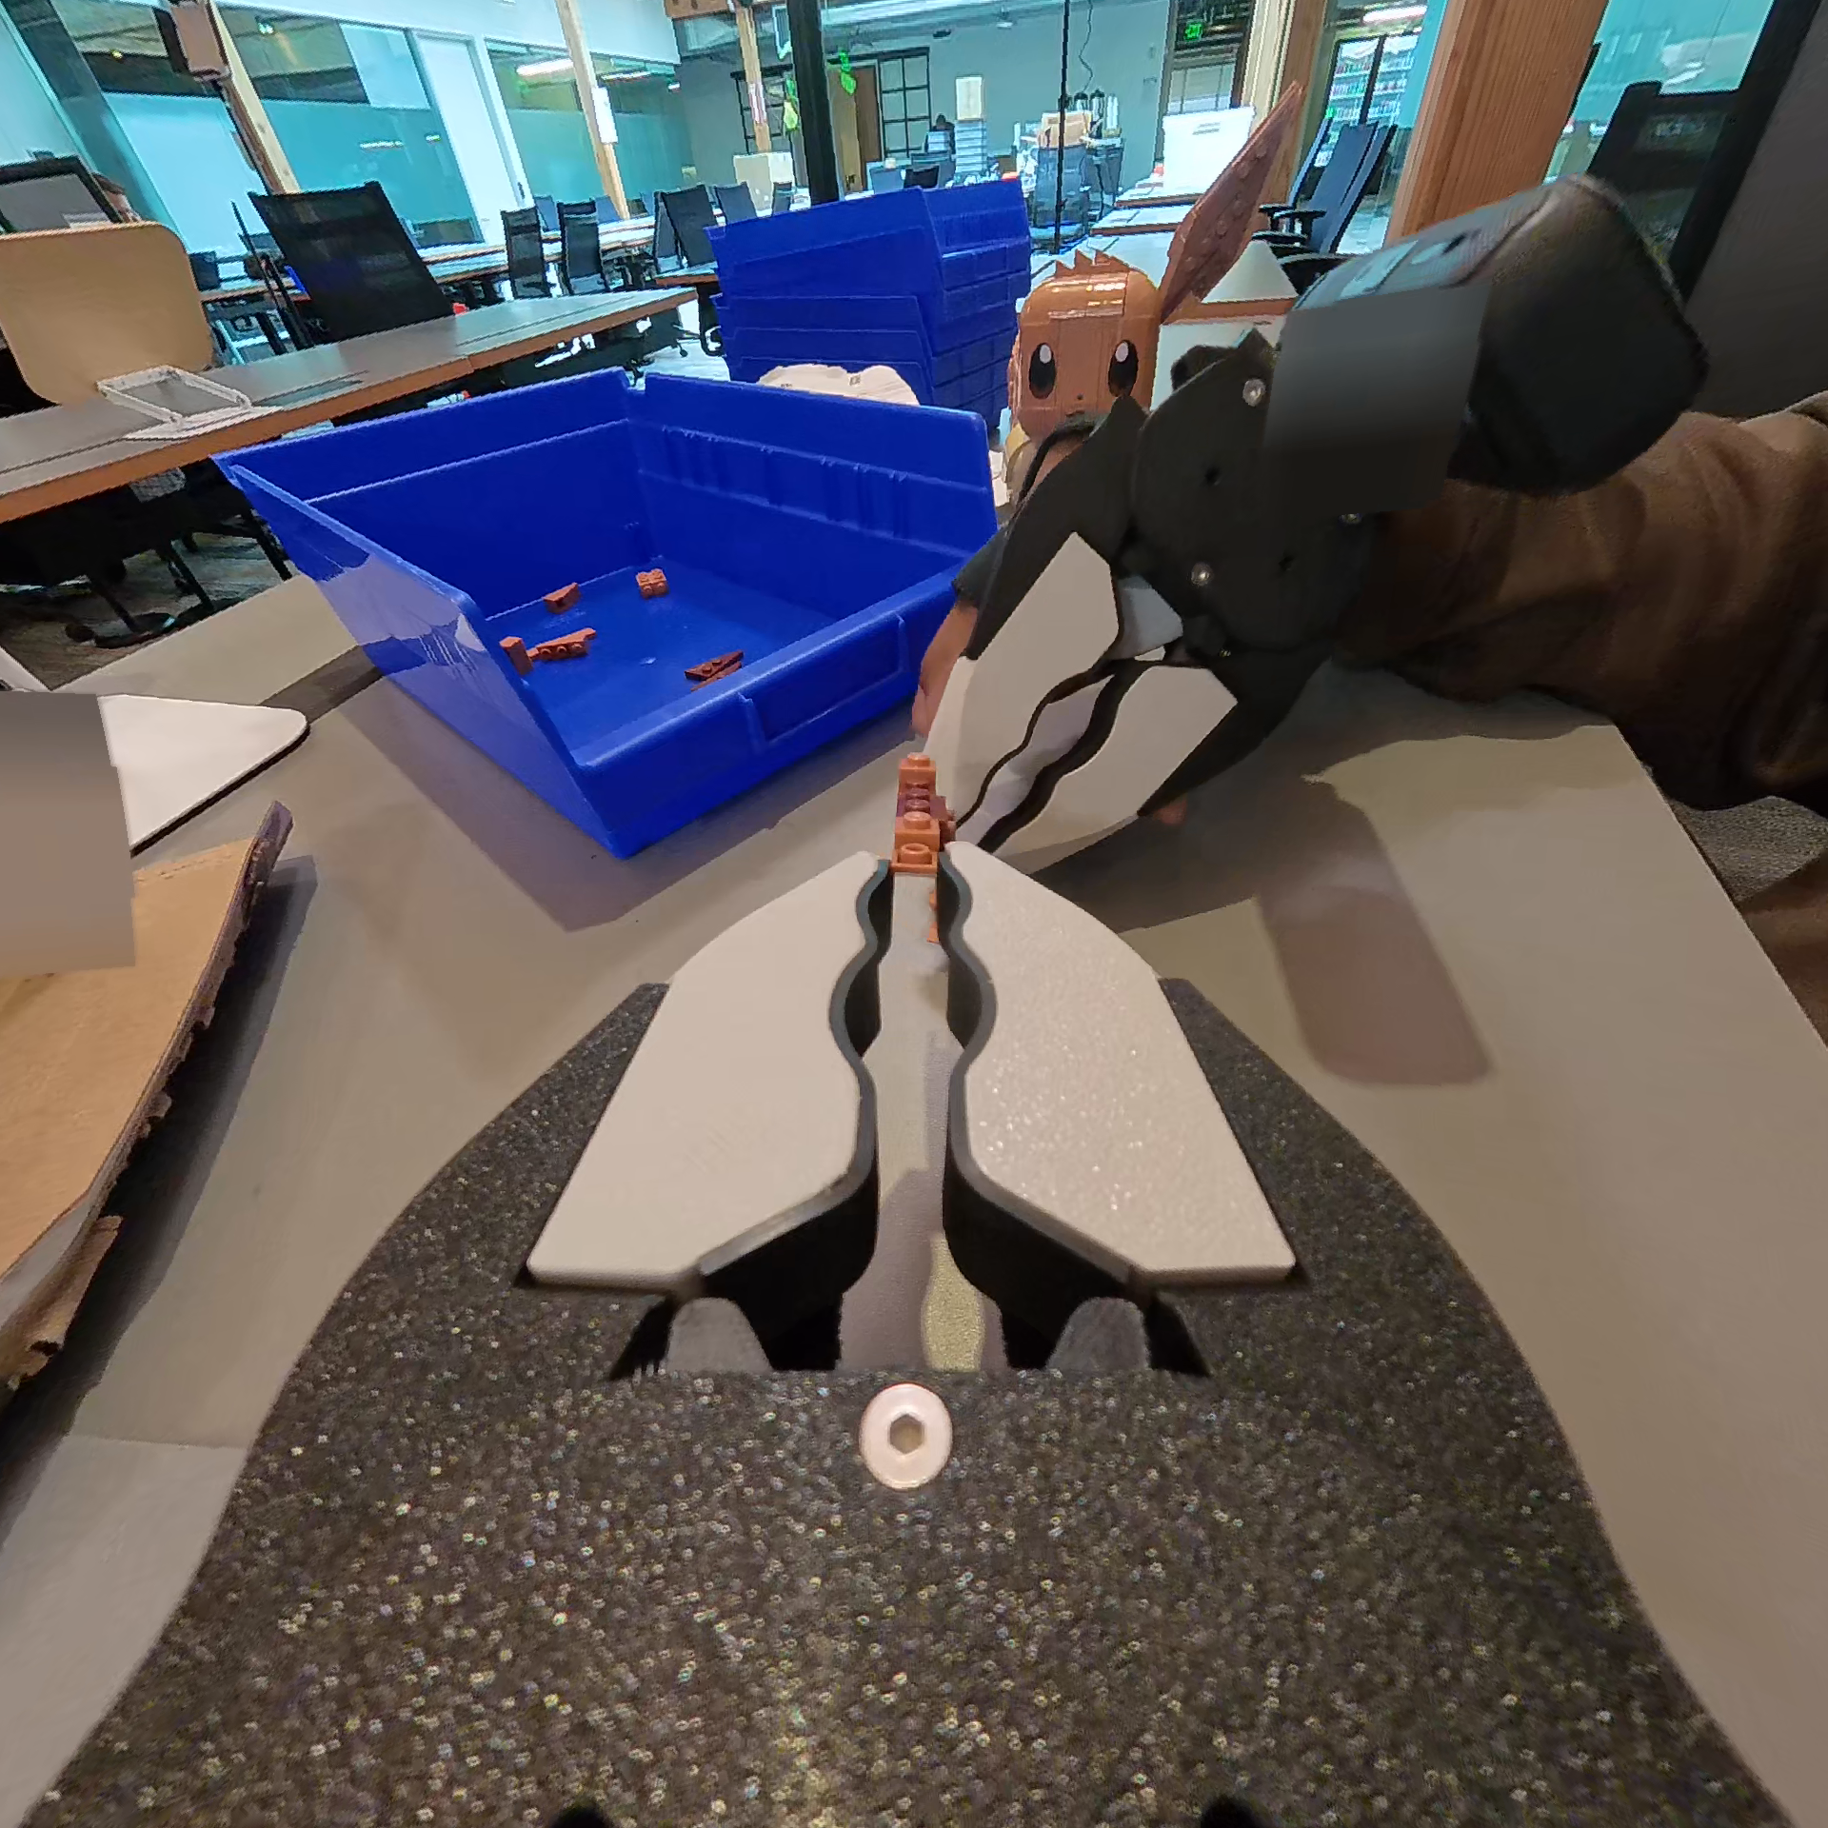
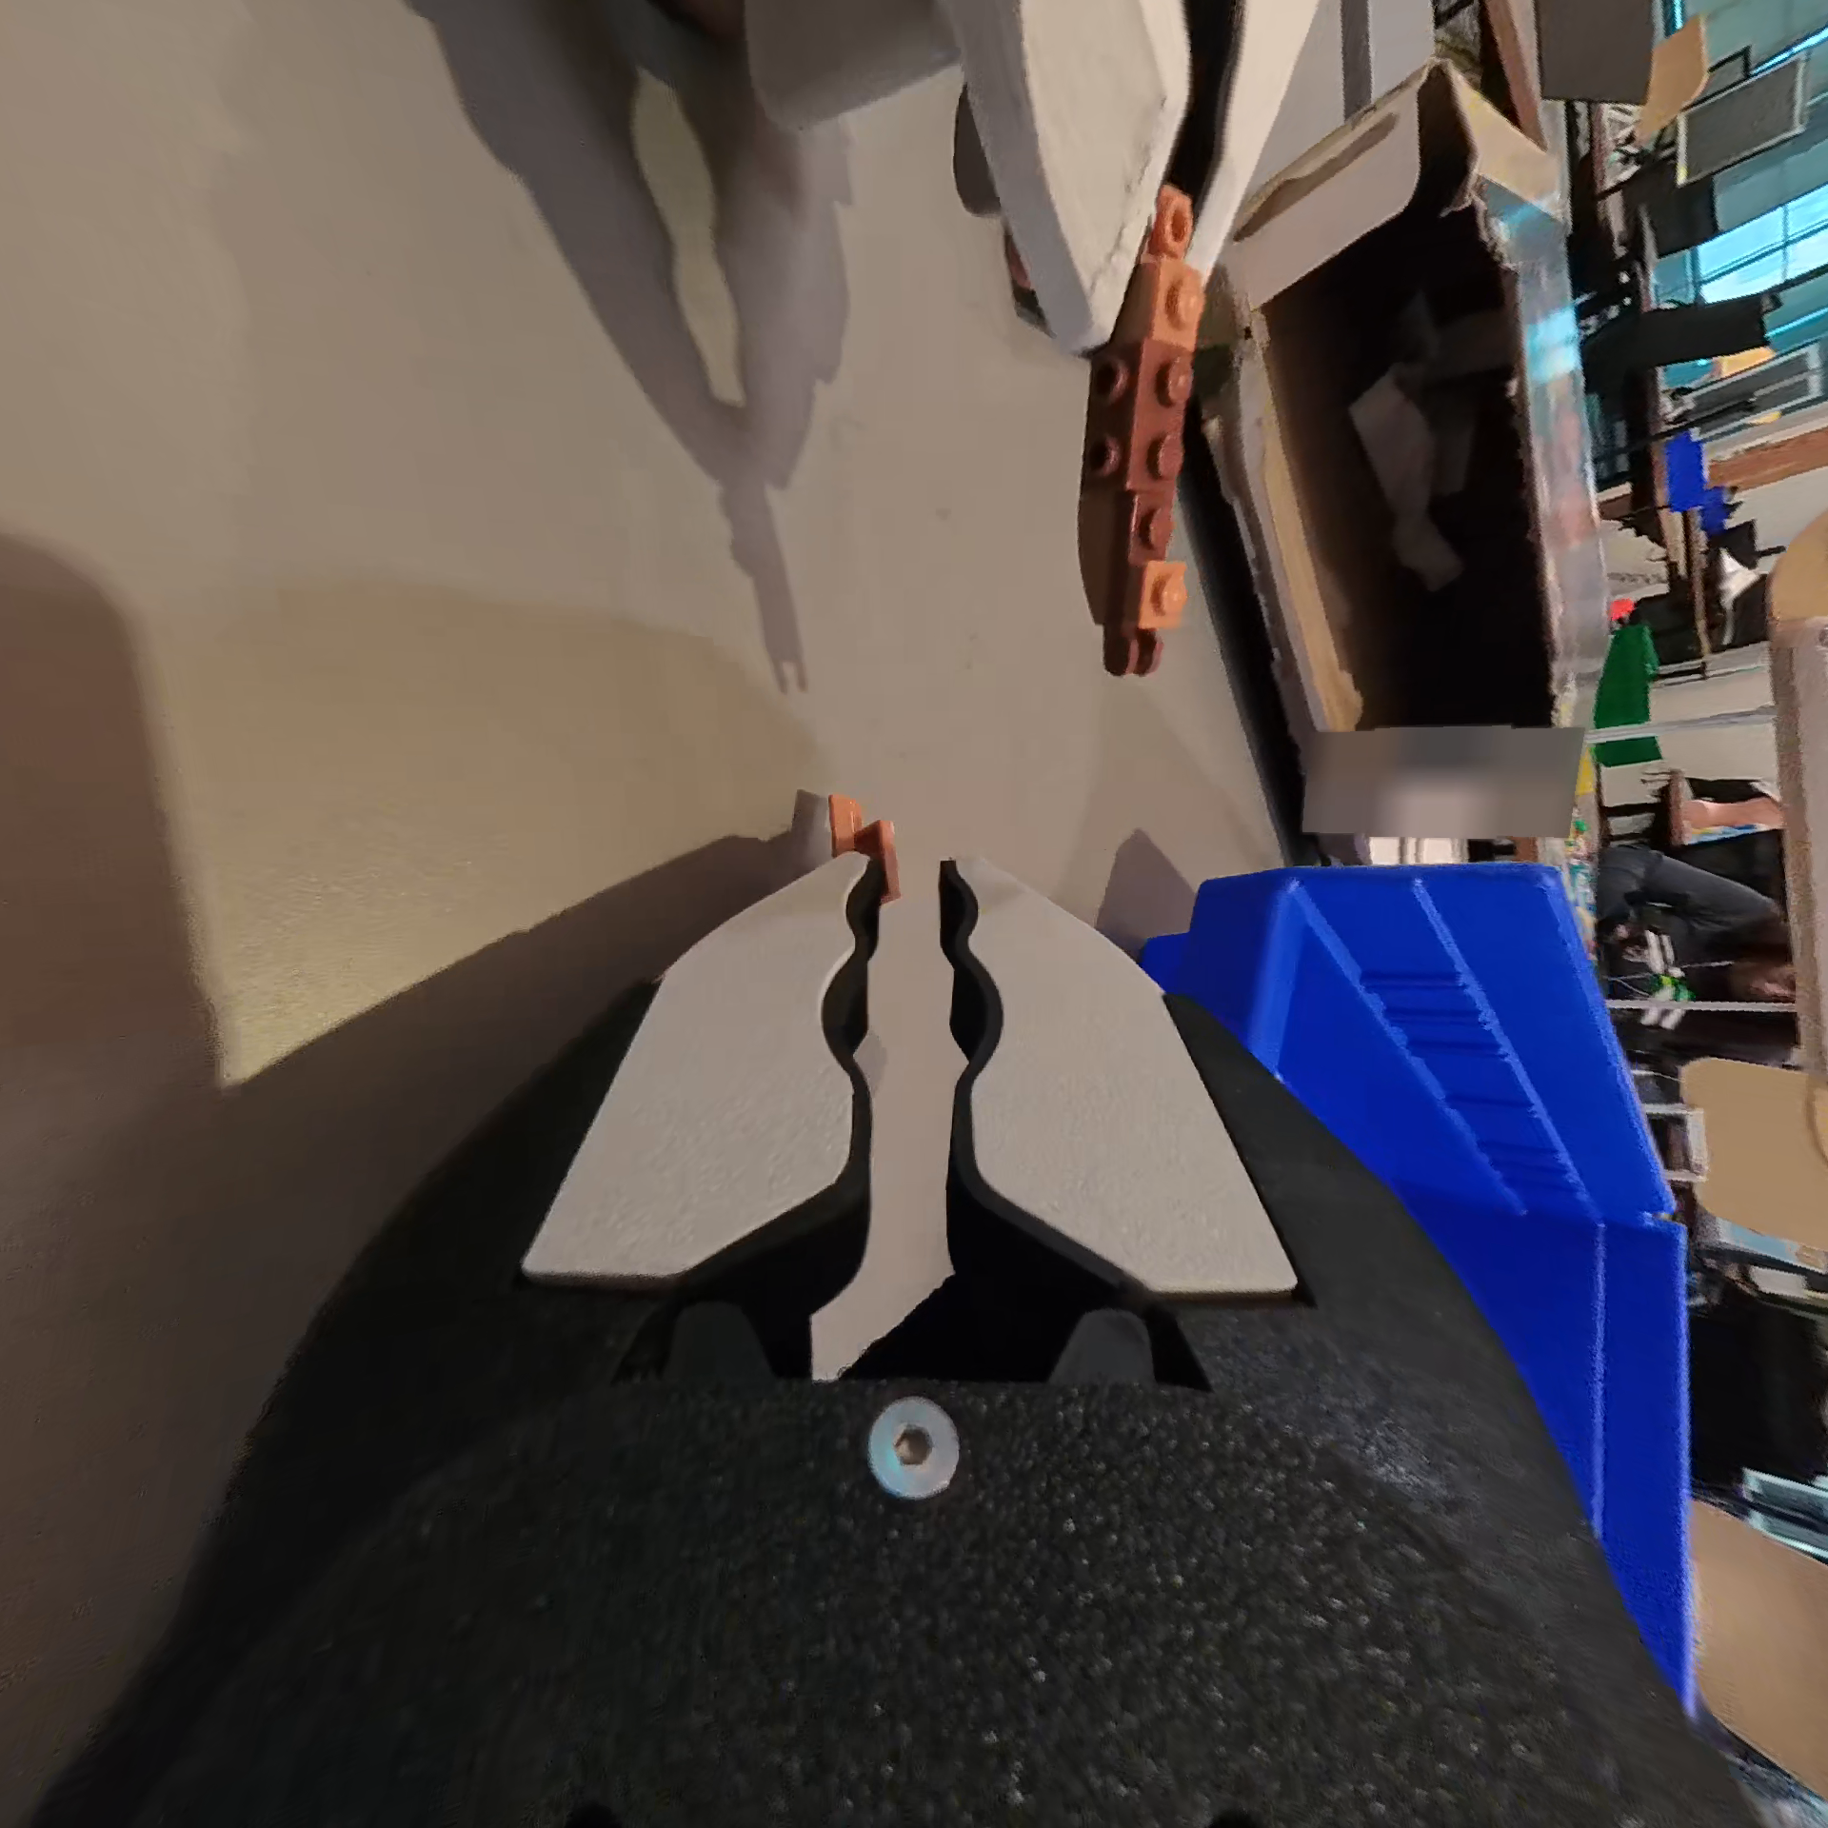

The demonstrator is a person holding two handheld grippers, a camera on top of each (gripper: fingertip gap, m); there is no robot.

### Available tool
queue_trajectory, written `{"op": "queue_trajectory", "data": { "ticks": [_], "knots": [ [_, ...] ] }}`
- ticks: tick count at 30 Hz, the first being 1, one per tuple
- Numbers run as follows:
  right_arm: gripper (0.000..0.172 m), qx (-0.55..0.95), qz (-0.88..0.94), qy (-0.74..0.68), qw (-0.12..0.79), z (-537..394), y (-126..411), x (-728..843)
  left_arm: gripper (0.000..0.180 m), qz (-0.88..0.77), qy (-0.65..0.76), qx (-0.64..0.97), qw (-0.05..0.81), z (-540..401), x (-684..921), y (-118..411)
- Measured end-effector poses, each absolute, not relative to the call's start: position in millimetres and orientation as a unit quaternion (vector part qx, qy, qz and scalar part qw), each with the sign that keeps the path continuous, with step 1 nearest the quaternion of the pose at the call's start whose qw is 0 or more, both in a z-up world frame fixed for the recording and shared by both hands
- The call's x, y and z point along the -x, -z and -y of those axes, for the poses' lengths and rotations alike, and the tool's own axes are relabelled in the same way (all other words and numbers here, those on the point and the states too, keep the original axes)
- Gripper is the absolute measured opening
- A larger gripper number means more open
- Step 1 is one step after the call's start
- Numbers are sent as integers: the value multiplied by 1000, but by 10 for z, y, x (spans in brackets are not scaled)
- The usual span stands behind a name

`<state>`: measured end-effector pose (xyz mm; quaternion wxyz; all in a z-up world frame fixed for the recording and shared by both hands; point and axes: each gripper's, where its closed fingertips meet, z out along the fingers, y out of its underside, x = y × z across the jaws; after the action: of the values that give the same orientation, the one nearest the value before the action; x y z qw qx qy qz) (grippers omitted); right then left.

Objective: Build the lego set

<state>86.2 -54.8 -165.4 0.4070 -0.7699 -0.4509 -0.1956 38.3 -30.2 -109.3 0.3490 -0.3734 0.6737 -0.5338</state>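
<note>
I am holding 2 grippers. My left gripper (image 1: 915,866) is squeezing 1 long strip of brown and orange toy bricks (image 1: 918,816), with both fingertips pressing on its near end. The strip is sticking straight out past the fingertips, so its long side is pointing away from me, toward the blue bin (image 1: 594,554). It is hanging above the grey table (image 1: 445,989).

My right gripper (image 2: 905,870) is a little open. 1 small orange piece (image 2: 875,851) is sitting against 1 of its pads, and there is a gap on the other side, so it is not being pinched.

Inside the blue bin 5 or so small brown pieces (image 1: 564,648) are lying flat. Behind it 1 stack of more blue bins (image 1: 870,287) is standing, and beside that, 1 brown toy animal (image 1: 1083,346) built of bricks. 1 cardboard sheet (image 1: 89,1039) is lying at the left.
</note>
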Motion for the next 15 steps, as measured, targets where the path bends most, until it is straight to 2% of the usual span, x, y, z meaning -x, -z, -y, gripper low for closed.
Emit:
{"op": "queue_trajectory", "data": {
  "ticks": [9, 15],
  "knots": [
    [19, 792, 427, 91, 427, 723, 1590, -855, 8, -674, 534, 374, 349, 301, -387, 1096],
    [21, 828, 398, 33, 393, 817, 1726, -919, 8, -675, 533, 374, 348, 303, -387, 1102]
  ]
}}
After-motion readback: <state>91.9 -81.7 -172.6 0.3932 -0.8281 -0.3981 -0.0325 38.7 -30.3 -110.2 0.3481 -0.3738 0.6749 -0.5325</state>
